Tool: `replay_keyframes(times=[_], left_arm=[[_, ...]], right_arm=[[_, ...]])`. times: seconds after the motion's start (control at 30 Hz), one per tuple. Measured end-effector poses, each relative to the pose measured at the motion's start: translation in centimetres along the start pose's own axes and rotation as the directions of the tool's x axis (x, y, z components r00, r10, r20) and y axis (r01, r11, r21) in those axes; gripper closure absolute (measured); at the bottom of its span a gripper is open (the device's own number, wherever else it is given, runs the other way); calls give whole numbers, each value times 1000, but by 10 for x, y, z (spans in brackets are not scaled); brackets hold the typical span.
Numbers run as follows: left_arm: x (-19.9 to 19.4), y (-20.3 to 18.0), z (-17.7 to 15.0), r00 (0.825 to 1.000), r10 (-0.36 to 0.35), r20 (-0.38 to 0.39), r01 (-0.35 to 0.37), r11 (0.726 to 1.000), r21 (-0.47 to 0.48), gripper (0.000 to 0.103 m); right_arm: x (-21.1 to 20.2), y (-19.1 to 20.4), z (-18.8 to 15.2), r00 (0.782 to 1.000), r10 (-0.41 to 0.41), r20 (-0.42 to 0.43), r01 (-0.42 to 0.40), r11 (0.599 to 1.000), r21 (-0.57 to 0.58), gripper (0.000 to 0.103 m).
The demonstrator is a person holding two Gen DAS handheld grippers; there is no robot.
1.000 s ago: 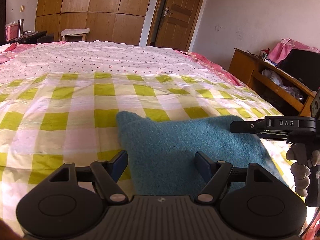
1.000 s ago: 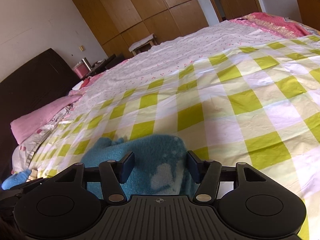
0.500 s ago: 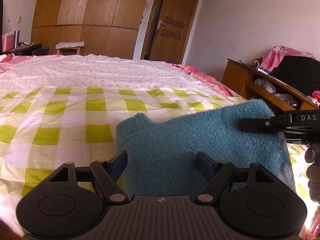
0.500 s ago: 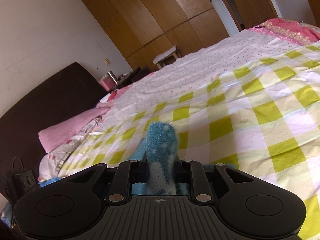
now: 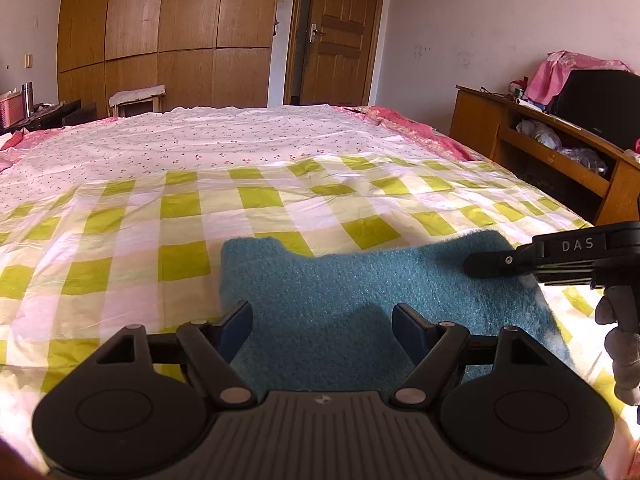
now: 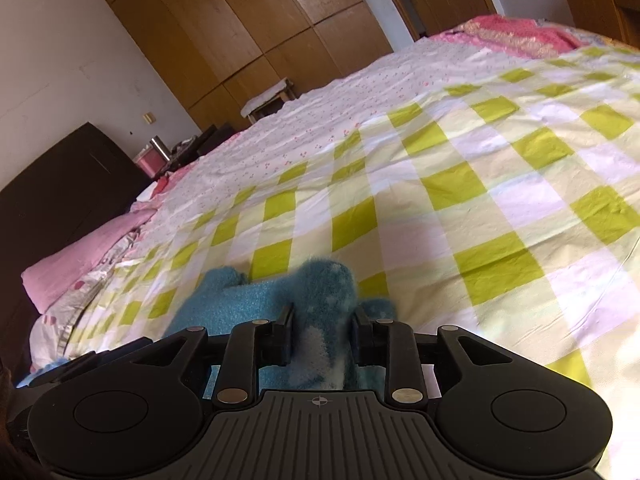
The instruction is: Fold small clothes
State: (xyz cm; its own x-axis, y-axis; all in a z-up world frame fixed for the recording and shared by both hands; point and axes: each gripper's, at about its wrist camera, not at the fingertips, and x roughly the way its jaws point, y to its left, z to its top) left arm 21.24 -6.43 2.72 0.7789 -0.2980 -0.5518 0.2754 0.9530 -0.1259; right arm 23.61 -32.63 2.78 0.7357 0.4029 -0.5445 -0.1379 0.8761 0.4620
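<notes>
Teal fleece garment [image 5: 360,292] lying on the checked bedsheet [image 5: 168,240], near the foot of the bed, its left portion flat and its right end lifted. Right gripper [image 6: 322,334] has a bunched fold of the fleece between its fingers [image 6: 285,332]; the jaws are easing apart at this moment, though the pads seem to press the cloth on both sides, so the hold looks loosened rather than let go. From the left camera the same tool comes in from the right edge, a gloved hand [image 5: 618,344] beneath it, its tip at the garment's raised right corner. Left gripper [image 5: 322,326] stands wide and empty, poised just above the near edge of the fleece, one blue pad [image 5: 236,326] over the cloth's left border, gripping nothing. Step in hand, by my reading: the first fold, with the right end picked up to be carried over the flat part toward the left. Little of the task appears done; the piece shows no finished crease. Next move likely calls for carrying the lifted end across and laying it so edges match, while the free tool pins or steadies the flat half. Risk: fluffy cloth may slip out of the slackening pinch before it is placed. Wardrobe [image 5: 160,32] and wooden door [image 5: 336,32] stand beyond the bed.
</notes>
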Motion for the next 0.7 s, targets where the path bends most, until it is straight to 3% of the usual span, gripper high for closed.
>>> replay_keyframes(times=[0.1, 0.17, 0.27, 0.33, 0.37, 0.4, 0.6, 0.7], left_arm=[[-8, -3, -3, 1000, 24, 3, -24, 1000, 4, 22], [-13, -6, -7, 999, 40, -4, -40, 999, 19, 22], [-23, -10, -14, 999, 44, -11, -44, 999, 22, 22], [-29, -12, -19, 999, 44, -15, -43, 999, 24, 22], [-31, -13, -22, 999, 42, -24, -41, 999, 22, 22], [-32, -15, -25, 999, 38, -38, -37, 999, 25, 22], [-50, -23, -37, 998, 44, -55, -42, 998, 49, 22], [-62, -25, -43, 998, 45, -49, -41, 997, 64, 22]], right_arm=[[-25, 17, 3, 995, -48, 83, 53, 997, -64, 74], [-42, 30, -2, 994, -28, 104, 39, 994, -99, 74], [-54, 43, -21, 997, 45, 57, -37, 992, -124, 74], [-43, 49, -38, 1000, 6, -15, -8, 985, -172, 76], [-34, 49, -43, 998, -42, -40, 34, 981, -191, 86], [-24, 46, -49, 995, -94, -45, 82, 971, -223, 88], [-23, 47, -47, 991, -129, -28, 119, 965, -233, 89], [-45, 54, -49, 992, -125, 3, 123, 970, -211, 86]])
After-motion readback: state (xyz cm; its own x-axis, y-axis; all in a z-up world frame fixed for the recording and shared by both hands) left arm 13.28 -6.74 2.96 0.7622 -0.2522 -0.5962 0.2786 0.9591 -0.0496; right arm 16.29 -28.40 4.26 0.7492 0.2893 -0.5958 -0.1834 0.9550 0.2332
